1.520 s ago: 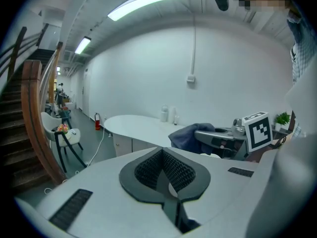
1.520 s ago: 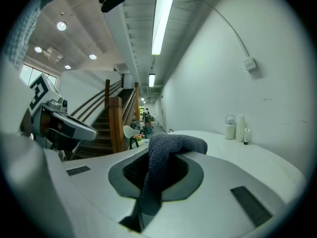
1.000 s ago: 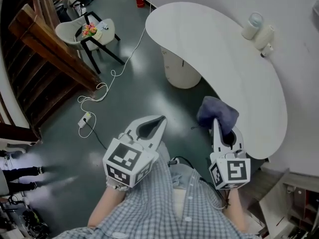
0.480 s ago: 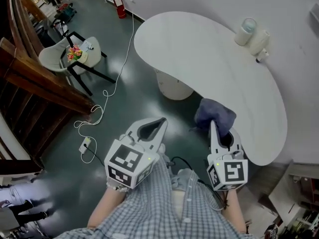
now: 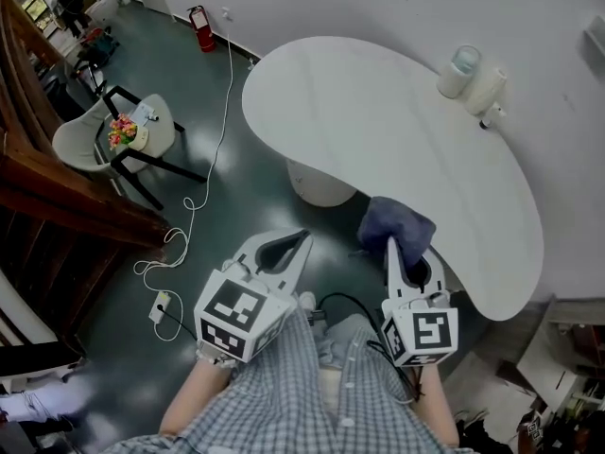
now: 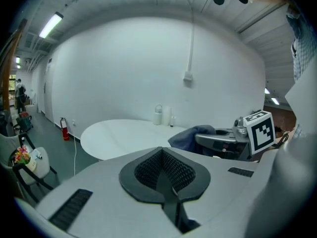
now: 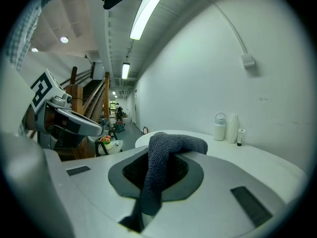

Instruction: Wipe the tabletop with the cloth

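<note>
Head view: bench (image 5: 378,112) sits nearer than a second ago, so the person is closing in. Cloth (image 5: 395,223) is clamped in the right gripper (image 5: 405,253) jaws, just short of the bench's near edge, not touching it. Left gripper (image 5: 284,247) jaws together, empty. Wiping not started.

**Tabletop mostly open, clutter only at far rim**

White kidney-shaped tabletop (image 5: 378,130) is bare across nearly all its surface. Only obstacles: white lidded jar (image 5: 457,71), white ribbed vase (image 5: 488,90) and small bottle (image 5: 487,118), clustered at the far rim against the white wall (image 5: 378,8). Right gripper (image 5: 408,250), clamped on dark blue terry cloth (image 5: 393,223), is just beside the near edge, well apart from them.
</note>
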Demonstrator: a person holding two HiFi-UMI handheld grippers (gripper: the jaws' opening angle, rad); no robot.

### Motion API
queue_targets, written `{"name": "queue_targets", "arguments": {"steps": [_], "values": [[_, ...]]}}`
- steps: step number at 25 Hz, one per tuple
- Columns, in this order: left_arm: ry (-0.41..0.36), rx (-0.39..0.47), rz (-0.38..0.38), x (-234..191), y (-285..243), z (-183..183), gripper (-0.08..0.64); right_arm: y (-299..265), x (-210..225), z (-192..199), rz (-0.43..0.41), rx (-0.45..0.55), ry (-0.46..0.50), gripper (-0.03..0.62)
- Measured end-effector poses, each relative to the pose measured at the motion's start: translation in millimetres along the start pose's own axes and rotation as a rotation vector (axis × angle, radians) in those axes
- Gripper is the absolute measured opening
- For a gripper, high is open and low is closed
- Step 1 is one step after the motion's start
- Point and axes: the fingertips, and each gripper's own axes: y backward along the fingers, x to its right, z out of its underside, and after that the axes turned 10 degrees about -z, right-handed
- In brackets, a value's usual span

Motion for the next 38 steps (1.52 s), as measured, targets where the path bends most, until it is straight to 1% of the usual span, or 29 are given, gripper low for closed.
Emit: {"name": "queue_targets", "arguments": {"steps": [5,7,10,15,22,29,32,35,38], "values": [[-0.013,-0.006,0.028,-12.5,-4.6,0.3,0.003,-16.0,-8.0,8.7,0.013,-0.019,-0.02,0.031],[-0.019,-0.01,0.037,-12.4,-8.5,0.3,0.003,-21.6,-8.6,15.6,0.007,-0.036,-0.03,0.031],[-0.029,-0.019,0.045,-12.9,-13.7,1.3,0.003,-31.4,-10.2,22.8,-0.012,-0.055,-0.015,0.031],[0.025,-0.017,0.047,-14.3,-23.2,-4.5,0.003,-52.0,-8.2,31.3,-0.069,-0.086,0.009,0.031],[0.034,-0.03,-0.038,-33.9,-38.1,-10.4,0.003,-101.6,-7.8,37.3,-0.195,-0.138,0.062,0.031],[0.082,-0.068,-0.128,-55.9,-48.1,-7.3,0.003,-163.1,-3.2,38.9,-0.314,-0.172,0.094,0.031],[0.091,-0.078,-0.154,-61.7,-56.7,-8.7,0.003,-189.4,0.5,39.2,-0.347,-0.183,0.116,0.031],[0.092,-0.088,-0.171,-62.7,-69.4,-11.6,0.003,-212.3,10.0,46.4,-0.364,-0.206,0.118,0.031],[0.089,-0.099,-0.183,-63.2,-79.4,-17.0,0.003,-231.8,21.6,62.2,-0.364,-0.267,0.129,0.031]]}}
